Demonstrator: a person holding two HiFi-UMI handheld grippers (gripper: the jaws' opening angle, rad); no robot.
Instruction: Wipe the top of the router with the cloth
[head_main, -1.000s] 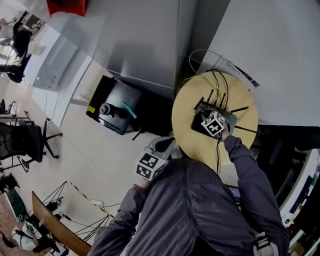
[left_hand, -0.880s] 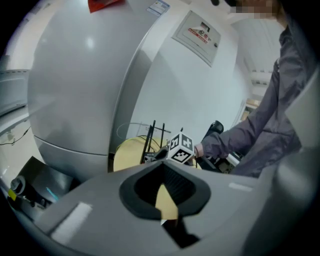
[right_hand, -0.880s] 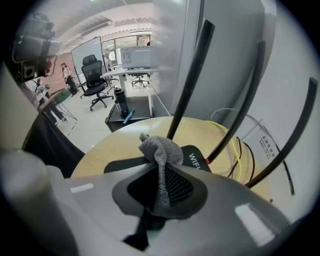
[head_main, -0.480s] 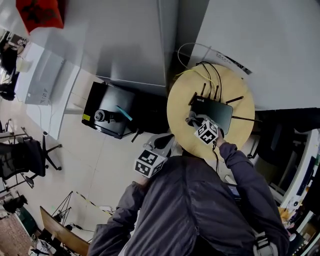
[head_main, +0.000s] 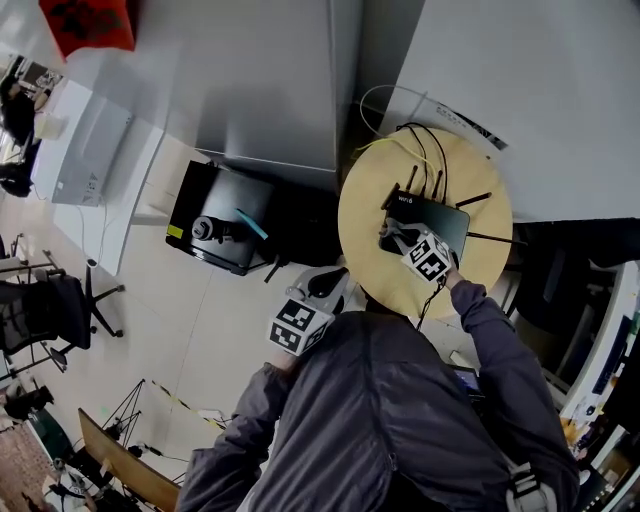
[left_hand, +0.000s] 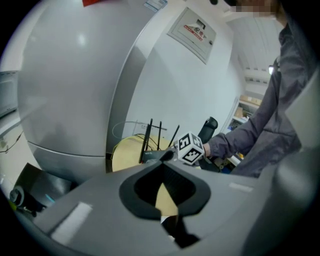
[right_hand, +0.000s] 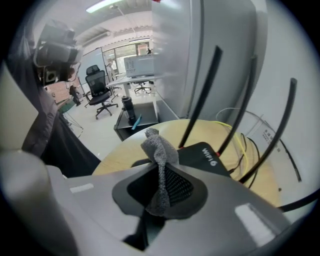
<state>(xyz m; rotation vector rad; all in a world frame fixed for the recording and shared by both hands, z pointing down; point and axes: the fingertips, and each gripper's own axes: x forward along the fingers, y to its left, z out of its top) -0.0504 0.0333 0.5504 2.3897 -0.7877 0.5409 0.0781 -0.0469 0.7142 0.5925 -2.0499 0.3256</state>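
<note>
- The cloth (right_hand: 159, 150), a grey nubbly rag, is pinched between the jaws of the right tool (right_hand: 160, 186); its free end stands up and curls over just ahead of the tips.
- The router (right_hand: 206, 156), a flat black box with white "WiFi 6" lettering on top, lies directly ahead of and under the right tool. In the head view the tool (head_main: 400, 237) sits over the router's (head_main: 432, 218) near left corner, though whether the cloth actually touches the top is hard to tell.
- Thin black antennas (right_hand: 201, 97) rise from the router's far edge, beyond the right tool's tips, and lean in different directions.
- Yellow and black cables (head_main: 417, 140) loop past the router on the side away from the tool.
- The round wooden tabletop (head_main: 368, 215) carries the router, and bare wood shows to the left of the right tool.
- The left tool (head_main: 325, 290) is held off the tabletop's near edge, well apart from the router. Its jaws appear pressed together with nothing between them (left_hand: 162, 192), and it points towards the tabletop and the right tool's marker cube.
- A grey-sleeved arm (head_main: 490, 340) leads back from the right tool.
- A black case (head_main: 222, 215) with a light blue stick on it sits on the floor, left of both tools.
</note>
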